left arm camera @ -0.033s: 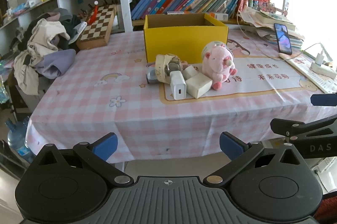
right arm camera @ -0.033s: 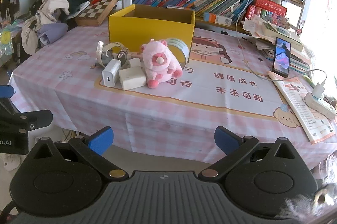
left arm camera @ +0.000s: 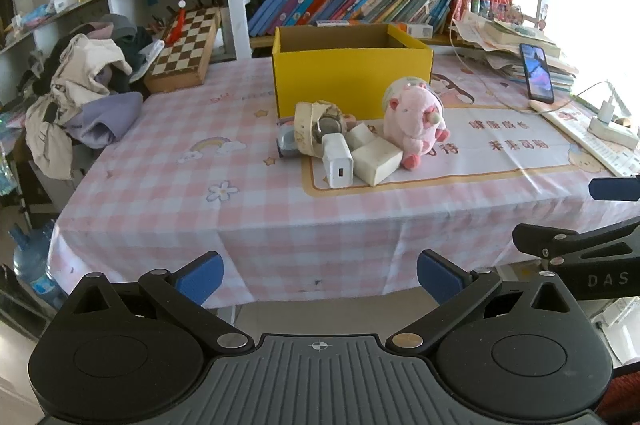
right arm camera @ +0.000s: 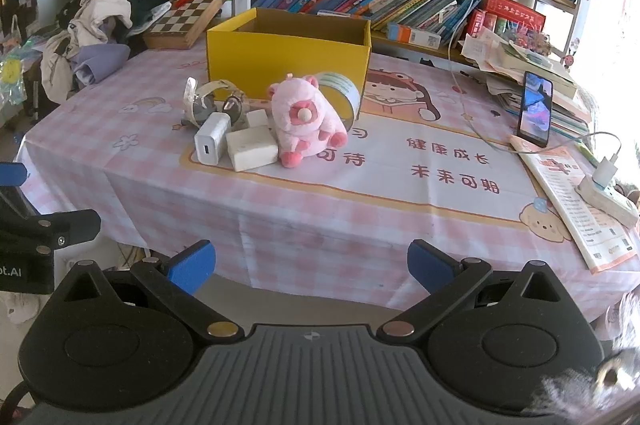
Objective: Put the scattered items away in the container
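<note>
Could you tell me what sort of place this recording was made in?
Most likely a lived-in home study or child's room: shelves packed with books, a table under a pink checked cartoon tablecloth, a heap of clothes and a chessboard beside it.

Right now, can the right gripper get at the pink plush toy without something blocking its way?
Probably yes. The right gripper is open, holds nothing and faces the pink plush toy across bare tablecloth. Only the white chargers crowd the toy's left side.

Chessboard [left arm camera: 184, 51], clothes pile [left arm camera: 84, 93], propped phone [left arm camera: 538, 73], power strip [right arm camera: 608, 199], bookshelf [left arm camera: 352, 1]
</note>
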